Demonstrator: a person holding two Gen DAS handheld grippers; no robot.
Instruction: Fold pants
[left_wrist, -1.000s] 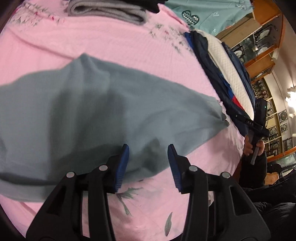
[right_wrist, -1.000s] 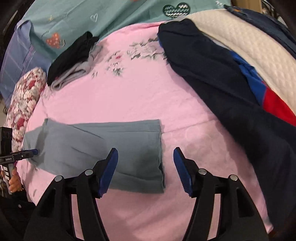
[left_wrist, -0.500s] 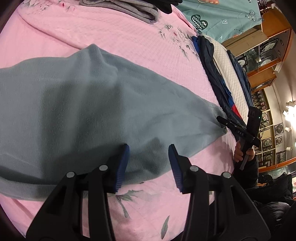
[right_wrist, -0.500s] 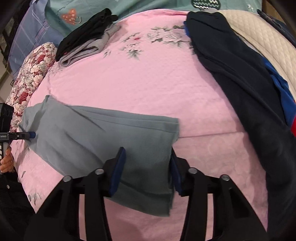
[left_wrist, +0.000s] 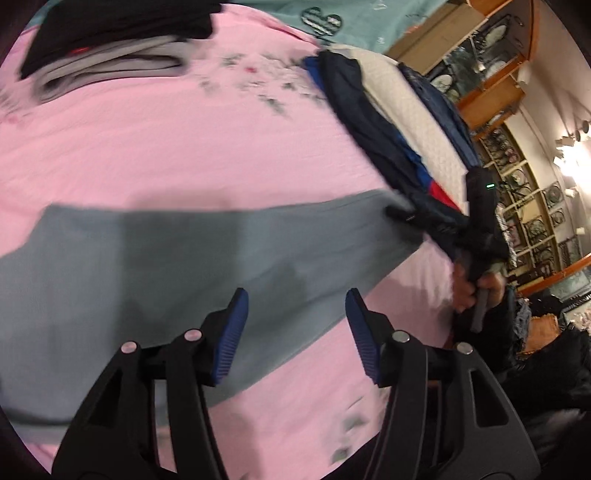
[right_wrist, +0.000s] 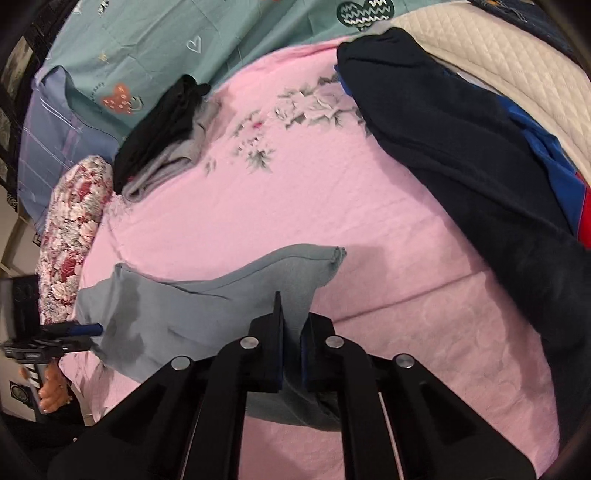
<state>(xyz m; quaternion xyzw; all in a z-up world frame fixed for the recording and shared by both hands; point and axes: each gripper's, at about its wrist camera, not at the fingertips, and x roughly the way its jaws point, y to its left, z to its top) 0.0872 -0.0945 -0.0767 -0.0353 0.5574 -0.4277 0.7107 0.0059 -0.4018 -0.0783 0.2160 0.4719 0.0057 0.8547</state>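
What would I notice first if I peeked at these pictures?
Probably the big pink quilted bedspread with printed flowers, filling nearly everything. Across its near part lie the soft grey-blue pants, one end pinched by the right gripper, whose fingers have just been closing on the cloth. The left gripper hangs open above the pants, and a long dark navy garment with blue and red patches sprawls along the bed's right side.
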